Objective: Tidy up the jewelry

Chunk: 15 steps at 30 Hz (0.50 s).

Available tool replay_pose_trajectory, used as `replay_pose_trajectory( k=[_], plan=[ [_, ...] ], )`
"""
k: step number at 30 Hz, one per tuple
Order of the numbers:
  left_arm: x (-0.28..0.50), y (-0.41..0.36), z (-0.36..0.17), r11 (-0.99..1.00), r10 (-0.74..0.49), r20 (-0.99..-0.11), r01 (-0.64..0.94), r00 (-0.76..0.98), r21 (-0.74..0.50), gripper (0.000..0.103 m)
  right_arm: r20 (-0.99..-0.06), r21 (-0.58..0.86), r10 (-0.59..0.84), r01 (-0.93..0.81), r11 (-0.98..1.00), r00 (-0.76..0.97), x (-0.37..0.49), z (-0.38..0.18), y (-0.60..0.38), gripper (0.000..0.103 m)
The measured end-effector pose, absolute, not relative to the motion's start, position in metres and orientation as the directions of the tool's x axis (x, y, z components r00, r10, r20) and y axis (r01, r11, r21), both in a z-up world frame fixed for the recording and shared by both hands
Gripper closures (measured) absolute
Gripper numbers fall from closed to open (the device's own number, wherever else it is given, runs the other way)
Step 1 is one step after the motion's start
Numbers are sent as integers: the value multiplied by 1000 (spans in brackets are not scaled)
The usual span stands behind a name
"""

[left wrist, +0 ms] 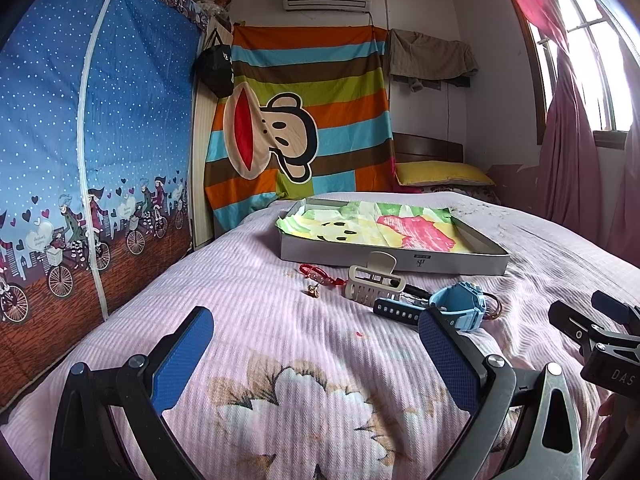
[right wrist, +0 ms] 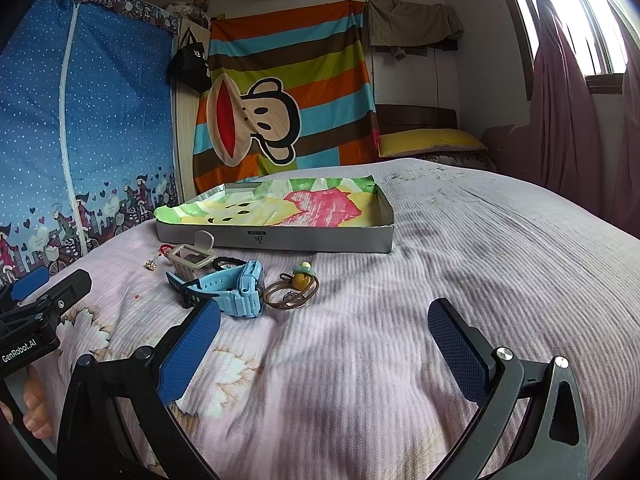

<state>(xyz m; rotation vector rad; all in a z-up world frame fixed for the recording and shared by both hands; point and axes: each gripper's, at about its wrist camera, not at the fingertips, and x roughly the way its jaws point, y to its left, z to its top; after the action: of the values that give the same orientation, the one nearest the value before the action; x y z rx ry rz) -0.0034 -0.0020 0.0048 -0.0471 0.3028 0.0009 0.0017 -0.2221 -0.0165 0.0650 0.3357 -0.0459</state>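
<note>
A shallow grey box (left wrist: 400, 261) lined with colourful paper lies on the bed; it also shows in the right wrist view (right wrist: 280, 240). In front of it lie a beige hair claw (left wrist: 374, 283), a red bracelet (left wrist: 320, 274), a small gold earring (left wrist: 313, 291), a blue watch (left wrist: 456, 306) and brown hair ties with beads (right wrist: 291, 289). The watch (right wrist: 236, 290) and claw (right wrist: 191, 261) show in the right view too. My left gripper (left wrist: 316, 354) is open and empty, short of the pile. My right gripper (right wrist: 324, 350) is open and empty, right of the watch.
The pink ribbed bedspread (right wrist: 460, 264) stretches wide to the right. A blue fabric wardrobe (left wrist: 80, 160) stands left of the bed. A striped monkey sheet (left wrist: 300, 120) hangs behind, a yellow pillow (left wrist: 440, 172) lies at the head, curtains (left wrist: 572, 152) hang right.
</note>
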Motion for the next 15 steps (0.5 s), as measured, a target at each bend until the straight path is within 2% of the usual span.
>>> replay_pose_trajectory(
  k=[15],
  plan=[
    [-4,-2,6,999,-5,-296,-9,955,-45,0,-331,56,-34,55,997,943,2,-17,-223,1]
  ],
)
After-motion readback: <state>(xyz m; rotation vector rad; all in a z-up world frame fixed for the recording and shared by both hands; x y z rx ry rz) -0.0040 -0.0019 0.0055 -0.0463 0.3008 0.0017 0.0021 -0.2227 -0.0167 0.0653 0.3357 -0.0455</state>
